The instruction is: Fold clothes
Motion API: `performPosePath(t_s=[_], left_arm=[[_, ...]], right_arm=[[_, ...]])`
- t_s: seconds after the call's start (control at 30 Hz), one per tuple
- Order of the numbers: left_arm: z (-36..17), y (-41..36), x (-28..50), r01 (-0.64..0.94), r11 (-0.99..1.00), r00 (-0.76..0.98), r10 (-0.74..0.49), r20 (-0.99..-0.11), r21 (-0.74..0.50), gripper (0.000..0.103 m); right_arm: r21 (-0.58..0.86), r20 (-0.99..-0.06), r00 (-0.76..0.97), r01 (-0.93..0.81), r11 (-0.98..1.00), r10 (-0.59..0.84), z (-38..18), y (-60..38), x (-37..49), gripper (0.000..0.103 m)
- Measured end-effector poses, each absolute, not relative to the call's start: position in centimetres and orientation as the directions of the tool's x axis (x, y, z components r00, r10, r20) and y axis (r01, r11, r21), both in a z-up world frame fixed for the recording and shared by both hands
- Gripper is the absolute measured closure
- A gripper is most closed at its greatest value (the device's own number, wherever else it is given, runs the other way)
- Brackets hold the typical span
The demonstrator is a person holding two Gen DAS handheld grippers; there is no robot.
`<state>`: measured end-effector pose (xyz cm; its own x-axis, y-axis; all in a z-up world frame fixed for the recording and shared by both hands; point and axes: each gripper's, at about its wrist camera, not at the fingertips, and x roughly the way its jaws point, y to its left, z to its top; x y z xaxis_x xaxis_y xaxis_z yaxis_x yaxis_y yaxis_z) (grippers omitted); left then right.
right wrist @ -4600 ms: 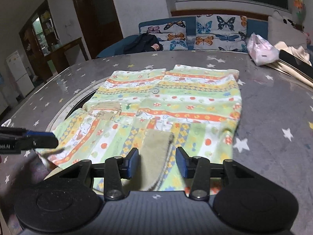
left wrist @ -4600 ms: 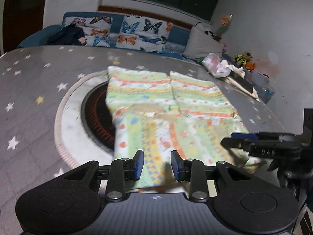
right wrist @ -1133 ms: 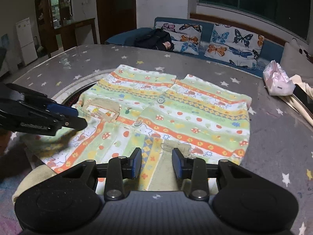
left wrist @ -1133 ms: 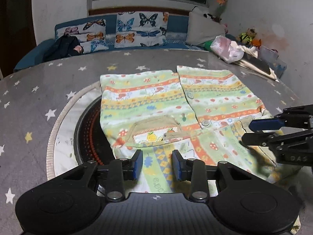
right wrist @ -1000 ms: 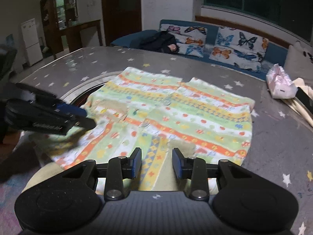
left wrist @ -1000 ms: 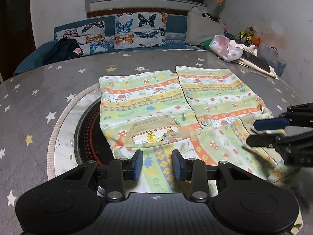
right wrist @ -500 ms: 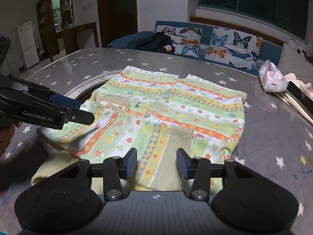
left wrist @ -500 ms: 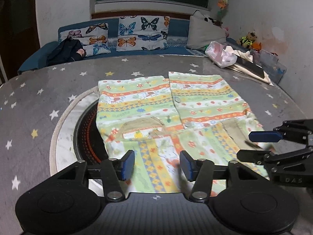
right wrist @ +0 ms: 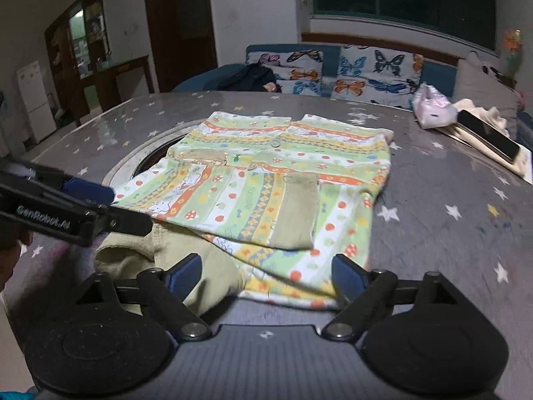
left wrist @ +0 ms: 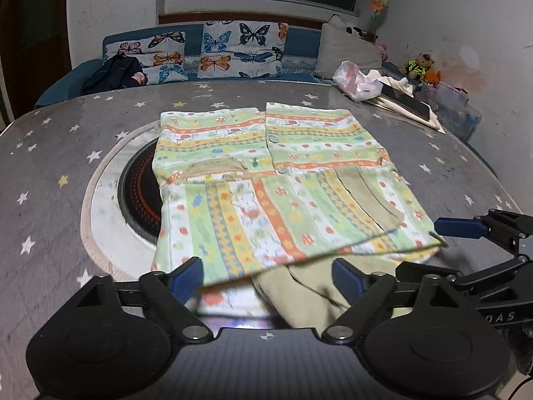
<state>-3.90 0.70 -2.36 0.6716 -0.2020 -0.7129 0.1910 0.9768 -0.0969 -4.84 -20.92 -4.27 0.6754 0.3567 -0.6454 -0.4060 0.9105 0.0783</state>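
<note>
The patterned shirt (left wrist: 266, 180) lies spread across the middle of the grey, star-printed tabletop (left wrist: 60, 153), in the centre of both views. Its far half runs in horizontal stripes with buttons down the front and a small tan pocket (left wrist: 213, 168); its near half is folded over, showing vertical stripes and a tan cuff (right wrist: 294, 211). The near edge of that fold looks slightly lifted and blurred in the left wrist view, and more tan fabric bunches under it at the lower centre. The shirt partly covers a dark round inset (left wrist: 140, 186) with a pale ring in the tabletop.

The left claw (left wrist: 266, 275), at the bottom of its own view, is opening, its blue pads wide apart with the shirt's near edge between them but not pinched. The right claw (right wrist: 266, 270) is opening too, pads clear of the cloth on either side.

In the upper right, a pink bag (right wrist: 431, 110) and a dark phone (right wrist: 488, 135) rest on the tabletop. A sofa with butterfly cushions (left wrist: 240, 50) stands behind.
</note>
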Motion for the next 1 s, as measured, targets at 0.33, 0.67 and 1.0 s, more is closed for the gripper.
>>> performPosePath(t_s=[0.33, 0.67, 1.0], left_arm=[[-1.8, -0.8, -7.8, 0.213, 0.972, 0.690, -0.221, -0.689, -0.099, 0.000], [-1.2, -1.5, -9.8, 0.220, 0.970, 0.694, -0.233, -0.681, -0.108, 0.000], [-0.1, -0.6, -10.3, 0.216, 0.971, 0.717, -0.232, -0.657, -0.107, 0.000]], right_arm=[[0.112, -0.603, 0.739, -0.295, 0.949, 0.301, -3.4, -22.9, -8.6, 0.000], [0.175, -0.546, 0.791, -0.214, 0.961, 0.276, -2.0, -24.7, -11.6, 0.000], [0.122, -0.541, 0.809, -0.196, 0.973, 0.231, -1.0, -23.4, -12.4, 0.000]])
